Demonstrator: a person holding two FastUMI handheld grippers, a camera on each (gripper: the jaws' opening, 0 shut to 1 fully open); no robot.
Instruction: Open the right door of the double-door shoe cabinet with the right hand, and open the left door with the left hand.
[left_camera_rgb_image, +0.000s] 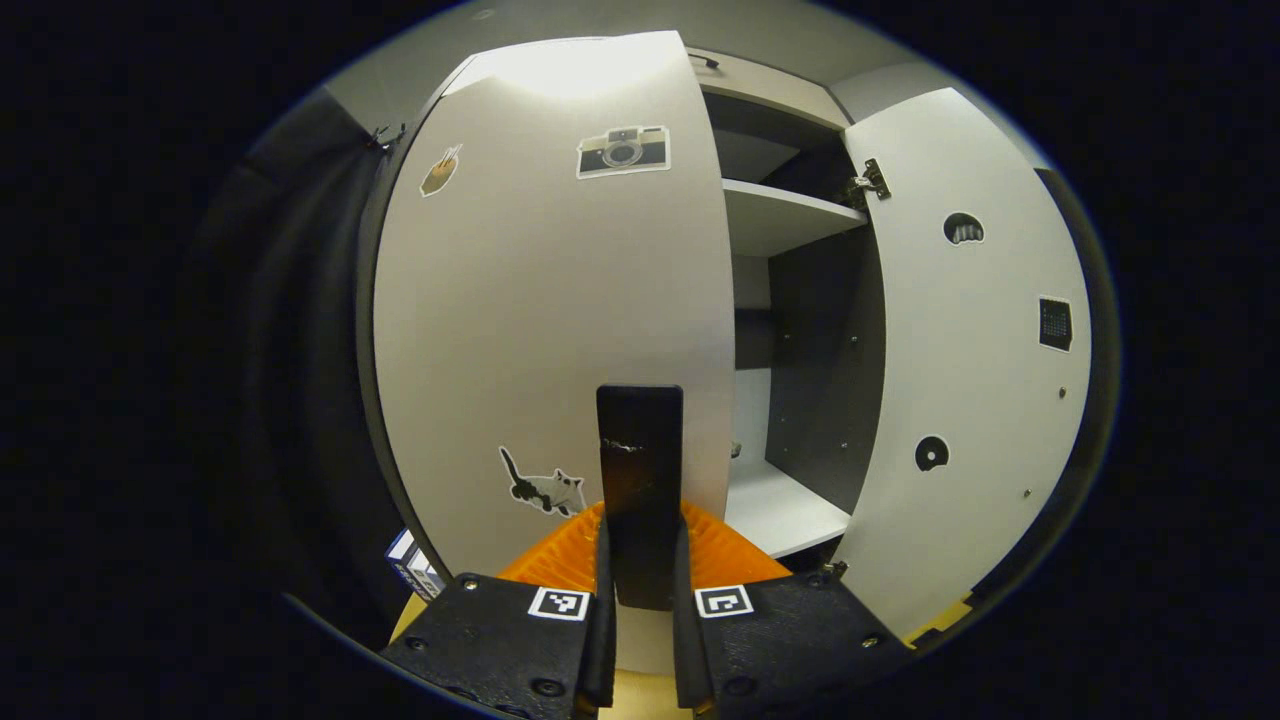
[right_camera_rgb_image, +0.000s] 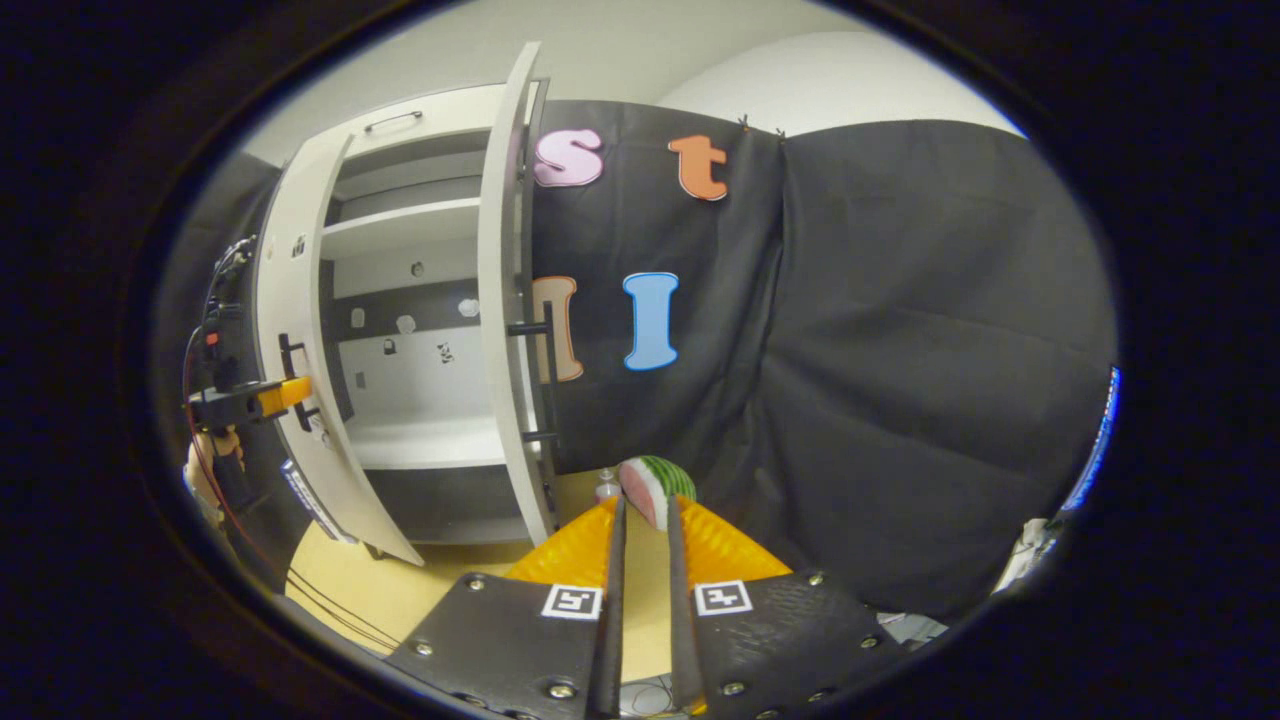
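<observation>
In the left gripper view my left gripper (left_camera_rgb_image: 640, 520) is shut on the black bar handle (left_camera_rgb_image: 640, 430) of the left door (left_camera_rgb_image: 540, 300), a pale panel with camera and cat stickers, swung part open. The right door (left_camera_rgb_image: 970, 350) stands wide open beside it, and the cabinet's shelves (left_camera_rgb_image: 780, 215) show between them. In the right gripper view I see the cabinet (right_camera_rgb_image: 410, 330) from the side, with the right door (right_camera_rgb_image: 500, 300) edge-on and its handle (right_camera_rgb_image: 540, 380) free. My right gripper (right_camera_rgb_image: 643, 505) hangs away from it, fingers a narrow gap apart and holding nothing. The left gripper (right_camera_rgb_image: 285, 392) grips the left door's handle (right_camera_rgb_image: 292, 375).
A toy watermelon slice (right_camera_rgb_image: 660, 485) lies on the yellow floor (right_camera_rgb_image: 400, 590) just beyond my right fingertips, next to a small pale object (right_camera_rgb_image: 607, 490). Black cloth (right_camera_rgb_image: 900, 350) hangs to the right of the cabinet. A small box (left_camera_rgb_image: 415, 570) sits low beside the left door.
</observation>
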